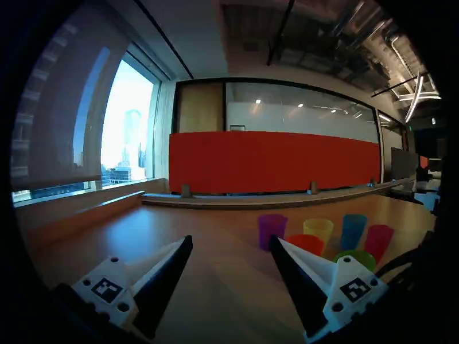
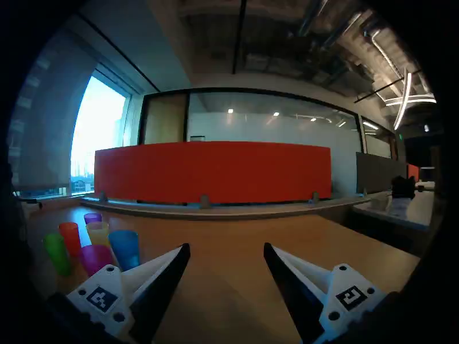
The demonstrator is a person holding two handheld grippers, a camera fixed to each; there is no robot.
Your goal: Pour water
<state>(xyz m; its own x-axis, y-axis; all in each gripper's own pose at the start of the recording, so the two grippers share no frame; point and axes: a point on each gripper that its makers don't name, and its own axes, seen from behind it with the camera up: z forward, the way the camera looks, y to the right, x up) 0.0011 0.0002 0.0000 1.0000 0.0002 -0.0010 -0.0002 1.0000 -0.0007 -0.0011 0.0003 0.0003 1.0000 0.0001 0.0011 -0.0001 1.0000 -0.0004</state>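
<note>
The cups [image 1: 318,228] stand at the lower right past the spread, empty left gripper [image 1: 230,239], and at the lower left of the spread, empty right gripper [image 2: 225,246].

Wooden table [image 1: 229,281], six coloured cups [image 1: 319,230] clustered upright on it

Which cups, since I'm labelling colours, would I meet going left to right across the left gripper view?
Purple cup, yellow cup, blue cup, pink cup. Orange cup and green cup overlap those, so omitted.
</note>
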